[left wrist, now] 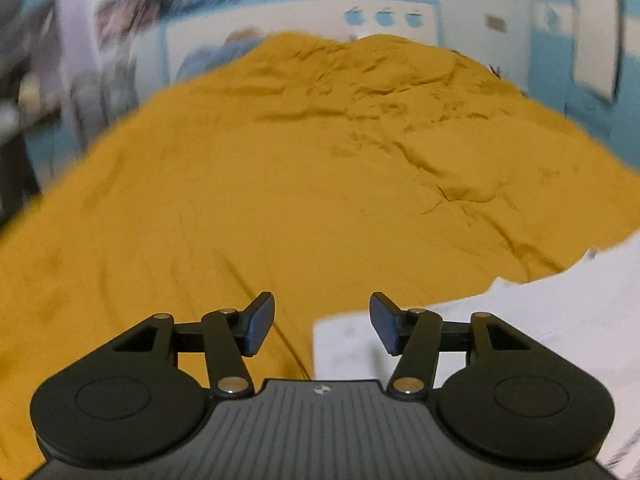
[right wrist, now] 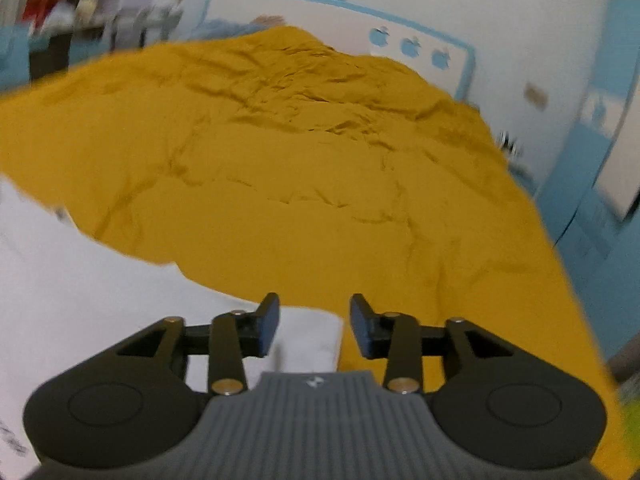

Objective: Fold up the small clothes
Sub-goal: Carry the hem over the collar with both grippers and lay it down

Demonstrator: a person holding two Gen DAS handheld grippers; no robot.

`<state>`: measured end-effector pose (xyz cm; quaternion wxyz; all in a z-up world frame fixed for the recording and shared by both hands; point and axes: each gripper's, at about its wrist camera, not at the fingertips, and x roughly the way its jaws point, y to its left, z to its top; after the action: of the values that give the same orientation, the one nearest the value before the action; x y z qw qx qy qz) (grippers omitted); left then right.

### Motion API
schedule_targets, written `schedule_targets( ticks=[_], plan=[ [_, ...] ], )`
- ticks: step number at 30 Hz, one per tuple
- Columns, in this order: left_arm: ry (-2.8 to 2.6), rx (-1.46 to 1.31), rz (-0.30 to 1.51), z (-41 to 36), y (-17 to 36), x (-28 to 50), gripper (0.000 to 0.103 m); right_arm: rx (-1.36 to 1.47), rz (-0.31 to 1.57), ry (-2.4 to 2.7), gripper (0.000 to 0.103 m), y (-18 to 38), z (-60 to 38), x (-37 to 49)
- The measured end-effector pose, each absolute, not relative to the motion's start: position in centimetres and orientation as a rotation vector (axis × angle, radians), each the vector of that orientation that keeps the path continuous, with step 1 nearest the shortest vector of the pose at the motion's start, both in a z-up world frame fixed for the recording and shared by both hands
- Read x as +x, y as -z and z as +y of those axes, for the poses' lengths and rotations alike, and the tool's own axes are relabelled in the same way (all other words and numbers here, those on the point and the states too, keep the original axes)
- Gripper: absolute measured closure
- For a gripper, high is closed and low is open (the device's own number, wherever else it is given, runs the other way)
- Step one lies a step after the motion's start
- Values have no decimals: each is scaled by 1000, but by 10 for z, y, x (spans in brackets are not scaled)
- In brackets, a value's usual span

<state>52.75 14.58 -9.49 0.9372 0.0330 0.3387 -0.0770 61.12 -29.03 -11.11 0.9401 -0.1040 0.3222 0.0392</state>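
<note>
A white garment (left wrist: 520,320) lies on a wrinkled mustard-yellow sheet (left wrist: 280,168) that covers the bed. In the left wrist view the garment fills the lower right, its left edge just under my left gripper (left wrist: 322,324), which is open and empty. In the right wrist view the same white garment (right wrist: 80,292) fills the lower left, and its folded corner lies under my right gripper (right wrist: 314,326), which is open and empty, over the yellow sheet (right wrist: 320,160).
A white and blue headboard (left wrist: 304,16) with apple shapes stands behind the bed, and it also shows in the right wrist view (right wrist: 420,48). Blue walls and blurred furniture lie to the sides. The sheet's right edge (right wrist: 560,264) drops off.
</note>
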Motion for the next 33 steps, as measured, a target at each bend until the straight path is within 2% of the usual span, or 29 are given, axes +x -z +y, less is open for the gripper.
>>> schedule_targets(
  ticks=[5, 6, 8, 9, 10, 11, 12, 15, 22, 29, 31, 32, 33],
  plan=[
    [136, -167, 772, 182, 113, 539, 40, 15, 705, -69, 55, 124, -326, 607],
    [137, -209, 784, 185, 117, 541, 44, 69, 719, -64, 56, 129, -332, 608],
    [161, -274, 807, 188, 125, 544, 59, 200, 744, -69, 57, 139, -345, 613],
    [161, -285, 819, 187, 129, 546, 71, 263, 749, -74, 58, 144, -351, 616],
    [152, -282, 824, 187, 131, 549, 75, 309, 751, -74, 61, 149, -354, 620],
    [139, -271, 817, 186, 132, 548, 79, 345, 757, -80, 73, 153, -356, 623],
    [126, -265, 801, 185, 131, 546, 90, 377, 766, -90, 88, 157, -357, 624],
    [127, -283, 740, 190, 121, 539, 94, 391, 747, -107, 96, 158, -353, 621],
    [121, -153, 607, 178, 86, 524, 96, 136, 565, -113, 99, 113, -323, 588],
    [95, -76, 709, 162, 121, 552, 95, 143, 689, -61, 99, 149, -326, 617],
    [74, -70, 742, 164, 125, 552, 90, 161, 715, -42, 96, 161, -328, 619],
    [57, -54, 751, 164, 125, 551, 86, 166, 728, -26, 90, 164, -329, 620],
    [42, -32, 761, 166, 122, 548, 78, 168, 731, -11, 81, 163, -331, 619]
  ],
)
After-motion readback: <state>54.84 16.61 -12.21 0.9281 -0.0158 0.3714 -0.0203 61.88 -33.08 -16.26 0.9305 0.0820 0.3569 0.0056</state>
